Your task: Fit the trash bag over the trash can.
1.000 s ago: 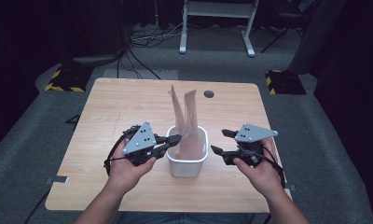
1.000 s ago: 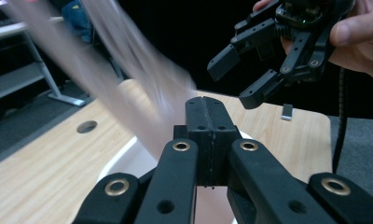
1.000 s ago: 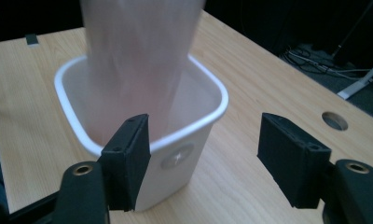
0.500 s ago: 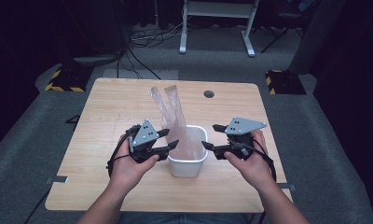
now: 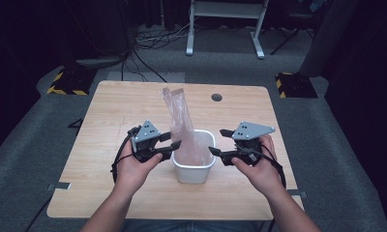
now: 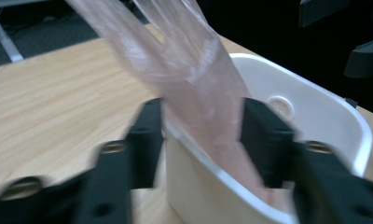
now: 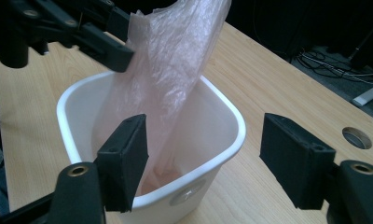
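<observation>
Seen from above at a pale wooden worktop (image 5: 114, 111): small white plastic bin (image 5: 195, 170) near the front edge, about midway between the side edges, with a translucent pinkish plastic bag (image 5: 178, 112) standing in it, bottom tucked inside and top rising toward the far edge. Left gripper (image 5: 168, 141) at the bin's left rim; in the left gripper view, jaws astride wall and bag film, one outside the bin, one inside, having just been closing, though blur leaves it impossible to tell whether the pads yet press. Right gripper (image 5: 222, 141) at the right rim, jaws spread wide with the rim's corner between them, holding nothing. Likely aim: lining the bin, one gripper on each side so the bag's mouth can be opened and drawn over the rim. Round cable hole (image 5: 216, 97) near the far edge.
</observation>
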